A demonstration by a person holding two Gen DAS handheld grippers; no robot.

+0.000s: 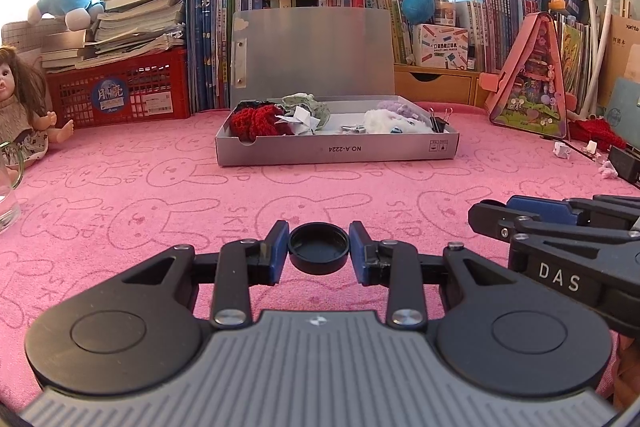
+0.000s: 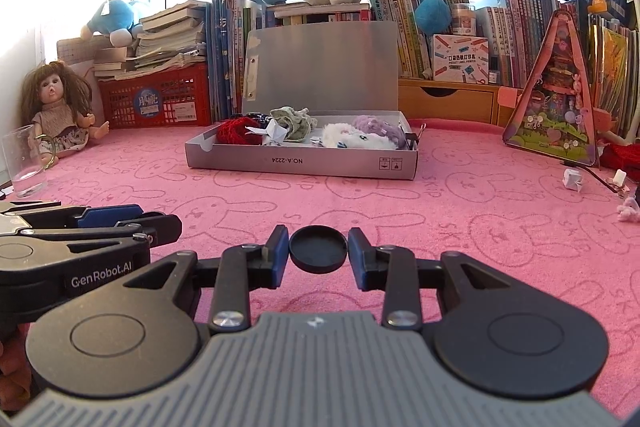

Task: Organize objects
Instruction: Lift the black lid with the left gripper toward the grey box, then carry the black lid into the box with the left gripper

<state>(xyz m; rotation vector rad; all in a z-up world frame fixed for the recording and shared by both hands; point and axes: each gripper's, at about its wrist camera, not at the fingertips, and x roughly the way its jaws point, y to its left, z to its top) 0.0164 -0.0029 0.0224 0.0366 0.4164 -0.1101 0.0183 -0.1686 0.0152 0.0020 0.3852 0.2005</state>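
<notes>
My left gripper (image 1: 319,251) is shut on a round black cap (image 1: 319,250), hollow side up, just above the pink cloth. My right gripper (image 2: 318,251) is shut on a second round black cap (image 2: 318,249), flat side up. Each gripper shows in the other's view, the right one (image 1: 492,219) beside the left, the left one (image 2: 160,225) beside the right. An open grey box (image 1: 336,149) with its lid up stands ahead, holding red yarn (image 1: 256,119), folded paper, fluffy white and purple items and binder clips. It also shows in the right wrist view (image 2: 300,161).
A clear glass (image 2: 26,163) and a doll (image 2: 56,111) stand at the left. A red crate (image 1: 120,95), books and plush toys line the back. A pink triangular toy case (image 2: 556,99) and small paper scraps (image 2: 572,181) lie at the right.
</notes>
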